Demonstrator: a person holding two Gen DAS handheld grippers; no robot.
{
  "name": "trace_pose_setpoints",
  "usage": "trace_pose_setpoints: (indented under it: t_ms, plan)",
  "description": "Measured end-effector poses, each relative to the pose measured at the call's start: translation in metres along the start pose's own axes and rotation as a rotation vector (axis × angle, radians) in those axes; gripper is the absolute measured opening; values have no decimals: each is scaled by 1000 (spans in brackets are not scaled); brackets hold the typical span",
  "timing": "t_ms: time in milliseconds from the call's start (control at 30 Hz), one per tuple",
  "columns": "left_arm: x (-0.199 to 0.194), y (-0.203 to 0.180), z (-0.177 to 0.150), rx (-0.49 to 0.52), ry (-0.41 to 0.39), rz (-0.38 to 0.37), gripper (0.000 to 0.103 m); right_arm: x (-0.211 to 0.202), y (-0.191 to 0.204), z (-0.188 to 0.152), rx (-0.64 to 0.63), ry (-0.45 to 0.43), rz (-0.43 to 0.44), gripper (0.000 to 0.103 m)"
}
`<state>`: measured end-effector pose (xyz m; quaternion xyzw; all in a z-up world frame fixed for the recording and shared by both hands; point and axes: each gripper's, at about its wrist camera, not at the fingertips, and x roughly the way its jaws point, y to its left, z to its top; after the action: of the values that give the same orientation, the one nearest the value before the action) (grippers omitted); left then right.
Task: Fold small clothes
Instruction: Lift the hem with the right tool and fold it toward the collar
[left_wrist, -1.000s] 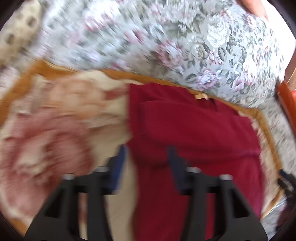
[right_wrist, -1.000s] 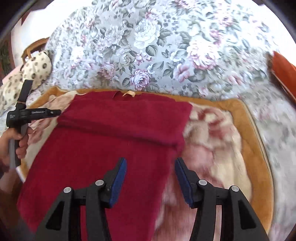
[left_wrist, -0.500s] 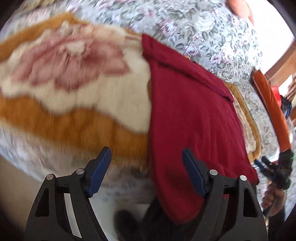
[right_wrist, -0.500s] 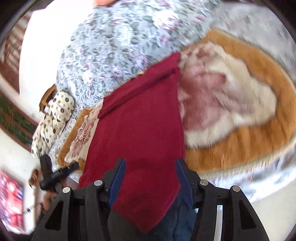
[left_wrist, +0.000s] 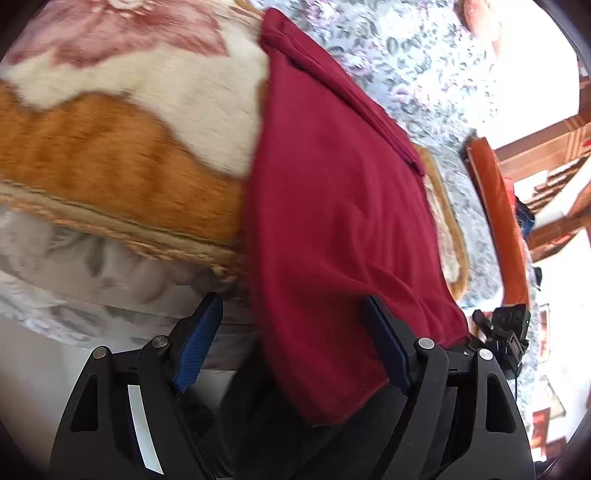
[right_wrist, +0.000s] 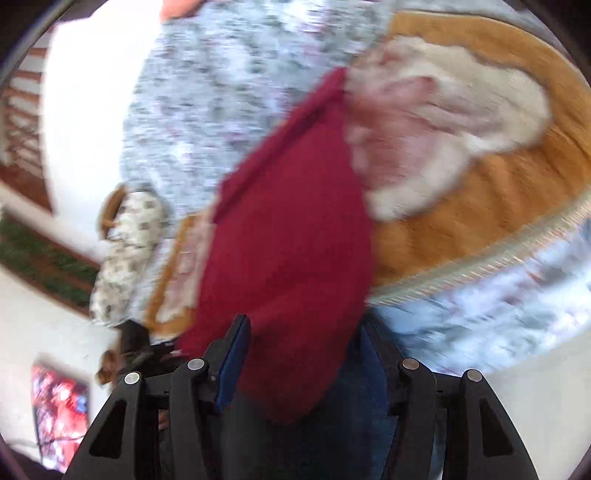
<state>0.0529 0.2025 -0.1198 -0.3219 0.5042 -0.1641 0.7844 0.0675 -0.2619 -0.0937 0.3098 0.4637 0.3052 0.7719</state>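
Down at the bed's near edge, the red garment (left_wrist: 332, 206) lay spread over the orange-and-cream blanket (left_wrist: 122, 155), its lower end hanging past the blanket's fringed border. The left claw (left_wrist: 291, 343) stood wide, its blue pads either side of that hanging end, the right-hand pad (left_wrist: 386, 345) just against the cloth and the other clear of it. From the right wrist view the red garment (right_wrist: 291, 236) ran away across the blanket (right_wrist: 480, 184) toward the floral bedspread (right_wrist: 221, 92), much blurred. The right claw (right_wrist: 301, 363) was also parted, with the drooping hem between its pads; whether either pad touched the cloth I could not tell. A spotted cushion (right_wrist: 125, 243) sat far off at the bed's side.
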Motion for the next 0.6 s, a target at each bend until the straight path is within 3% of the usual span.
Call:
trace_pose_setpoints:
  t_ms: [100, 233, 333, 400, 467, 533, 567, 600]
  plan:
    - [6, 1, 0, -12, -6, 4, 78, 4, 10, -1, -72, 11, -1, 57]
    - [-5, 4, 0, -29, -57, 25, 78, 6, 6, -6, -54, 13, -45, 57]
    - [-12, -4, -2, -1, -65, -6, 75, -2, 8, -8, -80, 0, -58, 48]
    - [-13, -11, -5, 25, -32, -37, 59, -5, 8, -9, -94, -14, -51, 38]
    - [-16, -19, -7, 62, -37, -8, 47, -7, 7, -7, -99, -19, -42, 31]
    - [-15, -22, -6, 65, -40, -7, 31, -6, 9, -6, -115, -14, -36, 29]
    - [-14, -21, -6, 61, -41, 2, 12, -5, 9, -6, -125, -11, -38, 27]
    - [-13, -20, -7, 58, -42, 18, 6, -5, 10, -6, -135, -12, -38, 16]
